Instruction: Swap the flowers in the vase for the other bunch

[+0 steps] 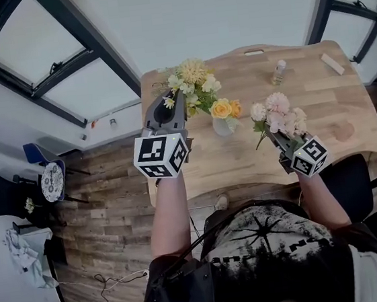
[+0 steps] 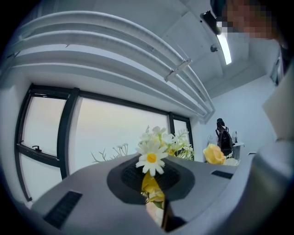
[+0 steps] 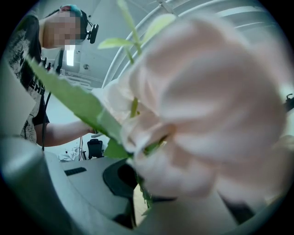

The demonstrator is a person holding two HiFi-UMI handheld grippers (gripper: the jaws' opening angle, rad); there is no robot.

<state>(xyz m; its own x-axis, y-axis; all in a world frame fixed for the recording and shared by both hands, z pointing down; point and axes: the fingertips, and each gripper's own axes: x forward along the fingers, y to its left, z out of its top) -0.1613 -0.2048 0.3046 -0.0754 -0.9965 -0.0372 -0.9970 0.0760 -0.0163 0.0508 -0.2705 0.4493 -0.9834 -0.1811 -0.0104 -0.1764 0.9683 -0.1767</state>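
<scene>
1. Wooden table (image 1: pixel 332 107): its middle and right side lie mostly bare, and the person stands at its near edge.
2. Left gripper (image 1: pixel 173 102), by the left edge, has its jaws pinched on the yellow bunch (image 1: pixel 194 82) by the stems.
3. Right gripper (image 1: pixel 272 135), nearer the front edge, has its jaws clamped on the pink bunch (image 1: pixel 279 113) by the stems.
4. Vase (image 1: pixel 223 126) stands between the bunches, with a yellow rose just over its mouth.
5. Bottle (image 1: pixel 278 71) and block (image 1: pixel 332 63) sit by the far edge.

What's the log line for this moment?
left gripper shut on yellow-white bunch | right gripper shut on pink bunch | vase standing on table between the grippers | pink bunch not yet in vase
</scene>
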